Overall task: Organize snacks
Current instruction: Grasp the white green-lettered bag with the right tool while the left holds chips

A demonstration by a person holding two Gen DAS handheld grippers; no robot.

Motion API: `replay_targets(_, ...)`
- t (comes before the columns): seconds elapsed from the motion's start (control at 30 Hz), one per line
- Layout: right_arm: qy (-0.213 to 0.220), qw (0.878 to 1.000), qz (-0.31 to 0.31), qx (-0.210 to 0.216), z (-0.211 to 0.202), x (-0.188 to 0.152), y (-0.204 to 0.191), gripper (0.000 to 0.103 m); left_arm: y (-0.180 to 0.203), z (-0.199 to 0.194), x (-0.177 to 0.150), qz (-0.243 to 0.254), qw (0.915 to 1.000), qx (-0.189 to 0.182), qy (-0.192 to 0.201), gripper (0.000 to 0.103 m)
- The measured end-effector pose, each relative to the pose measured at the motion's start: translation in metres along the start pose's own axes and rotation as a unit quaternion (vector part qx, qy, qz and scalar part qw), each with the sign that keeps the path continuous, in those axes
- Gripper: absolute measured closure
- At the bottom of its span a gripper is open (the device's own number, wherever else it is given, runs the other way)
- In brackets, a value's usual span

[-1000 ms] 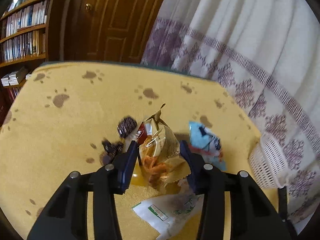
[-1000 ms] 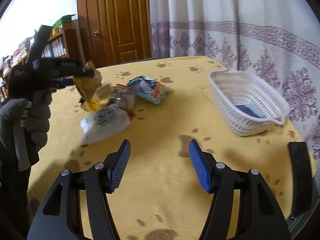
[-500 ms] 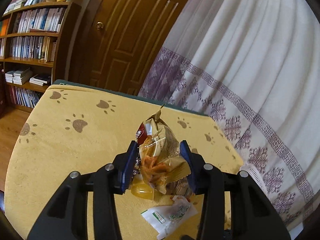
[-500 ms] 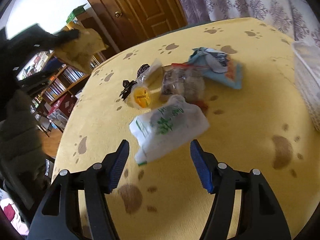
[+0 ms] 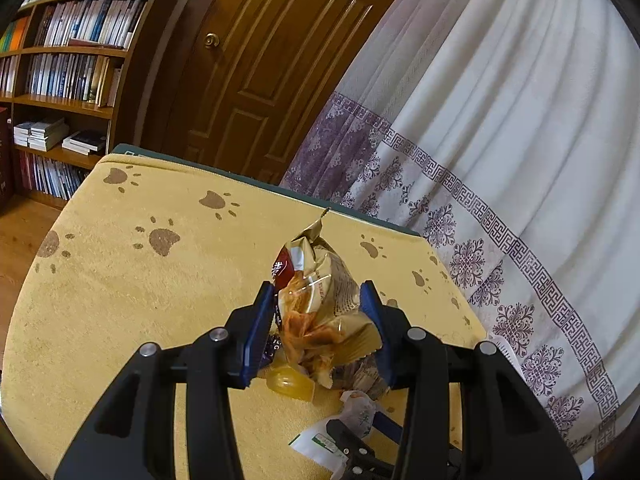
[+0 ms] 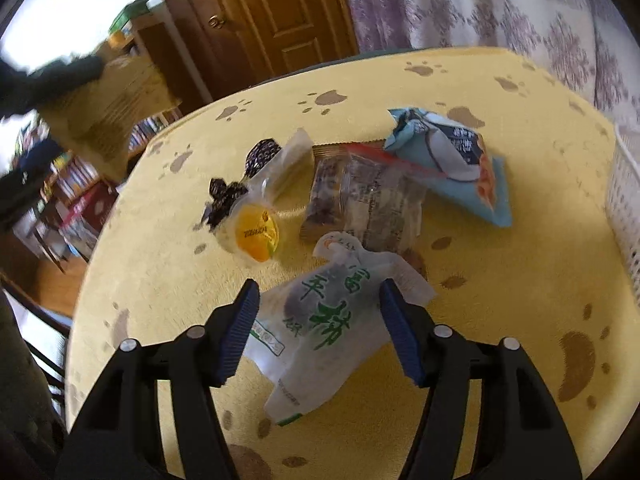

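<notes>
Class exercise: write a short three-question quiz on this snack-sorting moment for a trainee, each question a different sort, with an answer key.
1. True or false: the left gripper holds a tan snack bag lifted clear of the yellow tablecloth.
2. Which packet lies between the right gripper pads? A. blue packet B. white packet with green lettering C. yellow-lidded jelly cup
3. Fill in: at the right edge of the right wrist view stands a white ____.

Key
1. True.
2. B, the white packet; the blue packet and jelly cup lie farther off.
3. Basket.
</notes>
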State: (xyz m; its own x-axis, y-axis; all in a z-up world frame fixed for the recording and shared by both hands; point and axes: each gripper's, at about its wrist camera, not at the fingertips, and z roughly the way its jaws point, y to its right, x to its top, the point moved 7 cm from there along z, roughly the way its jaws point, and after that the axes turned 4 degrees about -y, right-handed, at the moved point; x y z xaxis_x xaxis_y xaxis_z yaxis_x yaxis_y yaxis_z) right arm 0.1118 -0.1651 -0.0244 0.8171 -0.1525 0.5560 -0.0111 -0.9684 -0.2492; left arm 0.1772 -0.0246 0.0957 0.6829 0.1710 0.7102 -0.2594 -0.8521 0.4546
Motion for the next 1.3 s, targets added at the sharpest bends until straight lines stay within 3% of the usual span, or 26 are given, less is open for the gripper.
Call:
replay_targets(0.23, 0.000, 0.999, -0.038, 0.003, -0.016, -0.014, 0.000, 0.082, 0.001, 0.004, -0.001, 0.001, 1.0000, 0.002, -0.004, 0.058)
replay_targets(0.33, 0.002, 0.999, -0.038, -0.001, -0.022, -0.018, 0.005, 0.082, 0.001, 0.005, -0.001, -0.001, 1.0000, 0.002, -0.005, 0.058)
replay_targets(0.43, 0.000, 1.000, -0.010, 0.022, -0.026, -0.018, 0.009, 0.081, 0.001, 0.004, -0.001, -0.002, 1.0000, 0.001, -0.004, 0.058)
replay_targets(0.5, -0.009, 0.999, 0.014, 0.048, -0.024, -0.015, 0.010, 0.071, 0.001, 0.003, -0.001, -0.002, 1.0000, 0.000, -0.003, 0.058)
replay_targets(0.57, -0.011, 0.997, 0.033, 0.062, -0.023, -0.012, 0.009, 0.040, 0.000, 0.000, 0.000, -0.002, 1.0000, -0.001, 0.000, 0.058)
replay_targets(0.63, -0.011, 0.997, 0.044, 0.059, -0.019, -0.007, 0.006, 0.034, -0.001, -0.002, 0.001, -0.005, 1.0000, -0.002, 0.003, 0.058)
replay_targets(0.83, -0.025, 0.999, 0.035, 0.011, 0.009, 0.002, -0.001, 0.035, -0.002, -0.002, 0.001, -0.007, 1.0000, -0.004, 0.003, 0.058)
replay_targets(0.9, -0.018, 1.000, 0.015, -0.016, 0.011, 0.000, -0.002, 0.046, -0.001, -0.002, 0.001, -0.005, 1.0000, -0.004, 0.004, 0.058)
replay_targets(0.97, -0.014, 1.000, -0.001, -0.024, 0.010, -0.004, -0.003, 0.065, -0.001, -0.001, 0.001, -0.004, 1.0000, -0.004, 0.004, 0.058)
replay_targets(1.03, -0.012, 1.000, -0.008, -0.023, 0.007, -0.007, 0.000, 0.069, -0.002, 0.000, 0.000, -0.005, 1.0000, -0.003, 0.002, 0.058)
replay_targets(1.3, 0.010, 1.000, -0.009, -0.006, -0.023, -0.017, 0.009, 0.072, 0.002, 0.002, -0.001, -0.002, 1.0000, -0.003, 0.001, 0.058)
